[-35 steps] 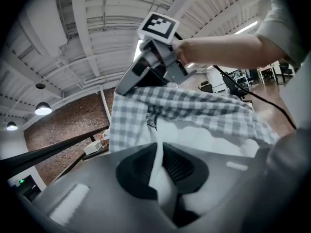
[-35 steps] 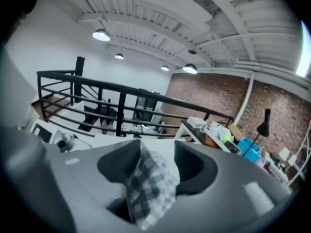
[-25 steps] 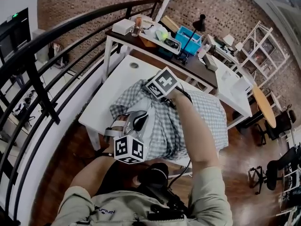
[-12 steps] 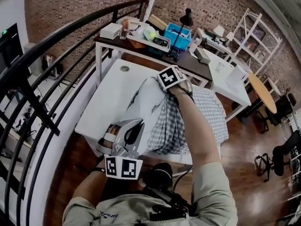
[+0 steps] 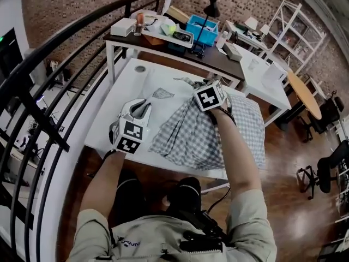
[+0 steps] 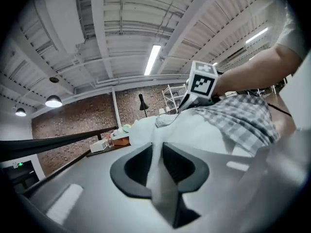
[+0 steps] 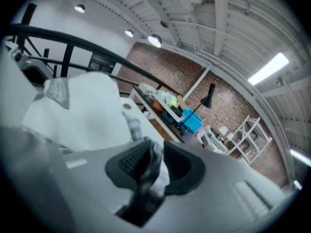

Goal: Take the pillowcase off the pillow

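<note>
1. Change since the earlier head-view frames: the left gripper was at the near edge of the white table and is now up over its left part. The white pillow, then wrapped in checked cloth, now lies bare between the two grippers.
2. The checked pillowcase was bunched round the pillow. It now lies spread, largely flat, over the right half of the table, its near edge at the table's front edge.
3. The right gripper has shifted to the right along the far side of the cloth.
4. Left gripper: clamped on a fold of white pillow fabric that runs up between the pads. Its jaws have just been opening slightly, with the cloth still between them.
5. Right gripper: clamped on a bunch of checked pillowcase fabric. Its jaws have just been opening, and the fabric remains between the pads.
6. Pose, left: the left forearm reaches forward and left. The gripper lies close to level, aimed across the table toward the pillow.
7. Pose, right: the right forearm stretches straight out over the pillowcase. The gripper tips downward at the cloth's far edge.
8. The grippers are apart, with the pillow spanning the gap.
</note>
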### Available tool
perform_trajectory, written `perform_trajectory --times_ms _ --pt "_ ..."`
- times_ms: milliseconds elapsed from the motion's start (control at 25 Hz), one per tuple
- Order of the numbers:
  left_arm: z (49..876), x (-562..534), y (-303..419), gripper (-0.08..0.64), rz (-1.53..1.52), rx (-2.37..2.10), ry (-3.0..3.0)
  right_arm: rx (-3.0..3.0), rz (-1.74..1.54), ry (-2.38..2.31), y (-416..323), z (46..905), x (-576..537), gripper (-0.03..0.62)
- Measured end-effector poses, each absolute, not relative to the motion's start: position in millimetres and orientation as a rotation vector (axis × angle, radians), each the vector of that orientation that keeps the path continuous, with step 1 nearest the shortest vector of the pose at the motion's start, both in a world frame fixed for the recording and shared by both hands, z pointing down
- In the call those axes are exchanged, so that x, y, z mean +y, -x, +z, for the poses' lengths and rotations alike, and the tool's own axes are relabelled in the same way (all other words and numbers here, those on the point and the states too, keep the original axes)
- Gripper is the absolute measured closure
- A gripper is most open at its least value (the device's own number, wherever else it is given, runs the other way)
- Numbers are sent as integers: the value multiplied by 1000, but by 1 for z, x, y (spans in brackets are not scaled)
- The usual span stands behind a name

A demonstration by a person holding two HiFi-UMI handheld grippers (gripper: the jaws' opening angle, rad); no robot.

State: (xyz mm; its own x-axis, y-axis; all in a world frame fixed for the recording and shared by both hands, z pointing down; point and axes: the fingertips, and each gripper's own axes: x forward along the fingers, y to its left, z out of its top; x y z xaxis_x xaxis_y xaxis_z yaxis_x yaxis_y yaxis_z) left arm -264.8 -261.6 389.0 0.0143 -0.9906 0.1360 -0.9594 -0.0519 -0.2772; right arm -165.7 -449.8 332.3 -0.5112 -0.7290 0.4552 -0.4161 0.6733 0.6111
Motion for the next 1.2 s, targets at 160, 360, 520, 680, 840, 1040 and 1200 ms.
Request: perform_trajectory --times_ms 160,360,520,680,840,1040,1200 --pt "376 -248 261 444 -477 2057 2139 -2488 -384 -944 138 305 -389 462" --pt "389 -198 252 381 -573 2025 2199 -2750 -216 -863 112 317 -276 459" --pt "407 -158 226 340 -737 1880 2250 -2703 -214 -793 102 369 -207 455" --pt "443 -160 208 307 -896 1786 2290 -2570 -351 -762 109 410 -178 417" --pt "458 -173 208 504 -968 1792 2246 -2389 -532 -847 117 442 -192 444" --pt "428 -171 219 543 -860 1878 2128 -2376 -602 -993 86 416 -203 572" --pt "387 -168 234 543 -731 1910 2069 -2342 -621 -1146 51 392 -223 578"
